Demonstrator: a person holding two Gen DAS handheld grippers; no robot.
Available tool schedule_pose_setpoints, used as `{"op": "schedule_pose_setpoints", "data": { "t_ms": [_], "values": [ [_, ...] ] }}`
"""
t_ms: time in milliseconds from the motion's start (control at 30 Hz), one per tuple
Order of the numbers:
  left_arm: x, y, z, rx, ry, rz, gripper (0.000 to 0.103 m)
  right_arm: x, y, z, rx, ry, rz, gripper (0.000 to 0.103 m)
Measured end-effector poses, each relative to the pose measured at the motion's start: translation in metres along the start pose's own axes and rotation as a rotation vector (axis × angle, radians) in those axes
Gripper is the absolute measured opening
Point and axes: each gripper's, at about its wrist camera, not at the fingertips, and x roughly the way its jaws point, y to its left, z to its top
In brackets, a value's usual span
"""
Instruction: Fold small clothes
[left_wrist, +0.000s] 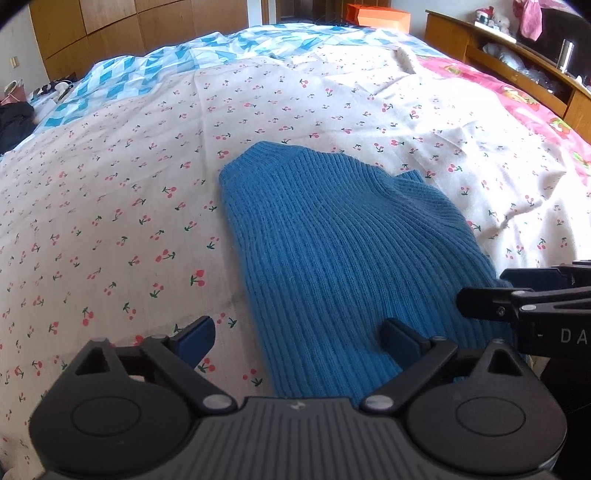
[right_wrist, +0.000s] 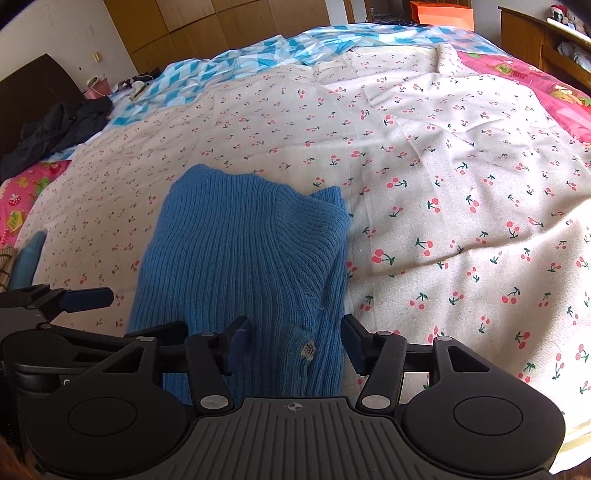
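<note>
A blue ribbed knit sweater (left_wrist: 325, 236) lies folded into a long strip on the cherry-print sheet (left_wrist: 122, 206). My left gripper (left_wrist: 297, 341) stands open wide over the sweater's near left corner, one finger off the fabric and one above it, with nothing pinched. In the right wrist view the sweater (right_wrist: 240, 251) runs away from the camera. My right gripper (right_wrist: 295, 343) is open astride its near right edge, where a small tan patch (right_wrist: 307, 349) shows. Neither pad presses the knit. Its fingers (left_wrist: 476, 302) enter the left wrist view from the right.
A blue-and-white patterned cover (left_wrist: 155, 70) and a pink printed quilt (left_wrist: 524, 103) lie at the far side of the bed. A wooden shelf unit (left_wrist: 517, 62) stands to the right, dark clothes (right_wrist: 55, 129) are heaped at the left, and wooden wardrobes (right_wrist: 221, 26) are behind.
</note>
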Motion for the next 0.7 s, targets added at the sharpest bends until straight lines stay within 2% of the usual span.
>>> {"op": "schedule_pose_setpoints", "data": {
  "t_ms": [333, 533, 700],
  "values": [
    [-0.007, -0.001, -0.01, -0.011, 0.029, 0.008, 0.102, -0.012, 0.013, -0.017, 0.006, 0.011, -0.014, 0.059],
    [-0.008, -0.001, -0.022, -0.025, 0.085, 0.025, 0.103, -0.024, 0.024, -0.034, 0.012, 0.022, -0.05, 0.063],
    [-0.016, 0.003, -0.032, -0.053, 0.089, 0.01, 0.103, -0.033, 0.033, -0.047, 0.001, 0.028, -0.088, 0.065]
  ]
}}
